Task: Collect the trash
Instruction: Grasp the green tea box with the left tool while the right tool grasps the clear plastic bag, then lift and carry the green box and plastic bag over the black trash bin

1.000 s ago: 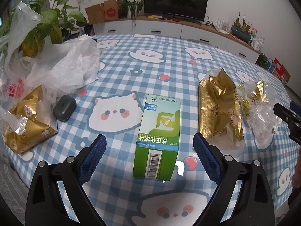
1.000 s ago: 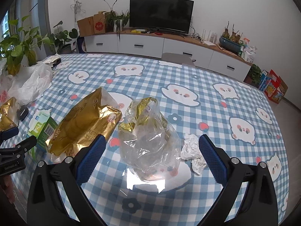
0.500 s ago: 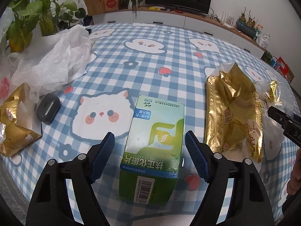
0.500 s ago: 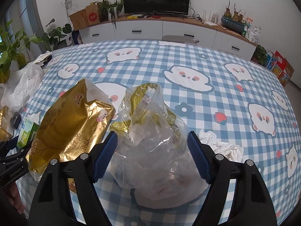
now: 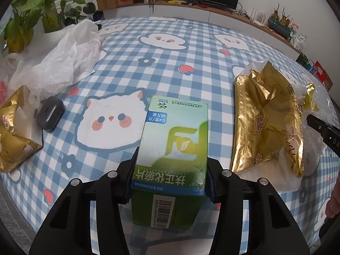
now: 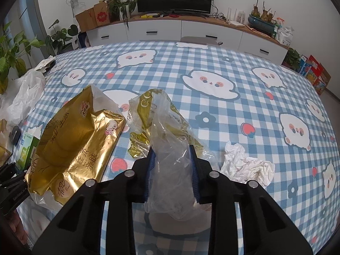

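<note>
Checked blue-and-white cloth covers the bench; trash is scattered over its near half. Largest piece: gold pack, lying flat between the two grippers, untouched. White bag lies crumpled at far left, with a second gold pack and a grey case near it.

Left gripper: jaws have just been closing and now press both long sides of the green box, which lies on the cloth. Grasp looks seated near the barcode end.

Right gripper: jaws have just been closing and now pinch the clear bag, bunching the film between the pads; the bag's bulk rests on the cloth. Tissue wad sits just right of it, loose.

Step in hand: double pickup, grasp phase, lift not yet begun. Next move, by my reading: raise both together. Film may slip or trail, so lift the bag slowly. No bin is in view; the white bag may be the drop point, uncertain.
</note>
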`<action>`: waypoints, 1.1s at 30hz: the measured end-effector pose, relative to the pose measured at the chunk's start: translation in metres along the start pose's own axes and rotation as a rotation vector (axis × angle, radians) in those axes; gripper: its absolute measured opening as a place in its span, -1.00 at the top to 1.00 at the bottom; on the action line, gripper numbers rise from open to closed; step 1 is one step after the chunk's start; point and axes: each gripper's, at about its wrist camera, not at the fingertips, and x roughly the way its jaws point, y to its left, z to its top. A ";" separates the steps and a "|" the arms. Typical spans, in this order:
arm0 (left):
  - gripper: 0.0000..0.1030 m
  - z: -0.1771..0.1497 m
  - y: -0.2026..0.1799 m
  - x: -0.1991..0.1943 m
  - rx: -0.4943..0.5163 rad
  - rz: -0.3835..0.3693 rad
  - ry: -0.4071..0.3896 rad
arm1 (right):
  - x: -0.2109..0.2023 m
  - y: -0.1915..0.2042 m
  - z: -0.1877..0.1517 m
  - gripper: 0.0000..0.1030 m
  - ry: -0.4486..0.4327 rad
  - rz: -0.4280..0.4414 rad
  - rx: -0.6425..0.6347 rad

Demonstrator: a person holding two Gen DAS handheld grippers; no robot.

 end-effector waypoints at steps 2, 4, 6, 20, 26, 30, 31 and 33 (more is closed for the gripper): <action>0.04 0.000 0.001 0.000 -0.005 0.000 -0.001 | -0.001 0.000 0.000 0.50 -0.001 -0.001 0.003; 0.04 0.000 0.001 -0.001 -0.008 -0.001 0.001 | -0.002 0.000 0.000 0.50 -0.005 -0.005 0.003; 0.04 0.000 0.001 -0.002 -0.011 0.000 -0.001 | -0.004 0.000 0.000 0.50 -0.012 -0.008 0.005; 0.04 -0.005 -0.008 -0.037 0.009 -0.009 -0.071 | -0.034 0.001 -0.002 0.50 -0.074 -0.015 0.015; 0.04 -0.008 -0.010 -0.057 0.010 -0.010 -0.103 | -0.055 0.009 -0.002 0.50 -0.100 -0.012 0.006; 0.04 -0.013 -0.011 -0.071 0.011 -0.019 -0.118 | -0.070 0.012 -0.003 0.50 -0.114 -0.008 0.004; 0.04 -0.014 -0.012 -0.074 0.012 -0.022 -0.121 | -0.074 0.013 -0.004 0.50 -0.117 -0.007 0.002; 0.04 -0.015 -0.012 -0.080 0.008 -0.032 -0.127 | -0.080 0.015 -0.006 0.50 -0.119 -0.006 0.004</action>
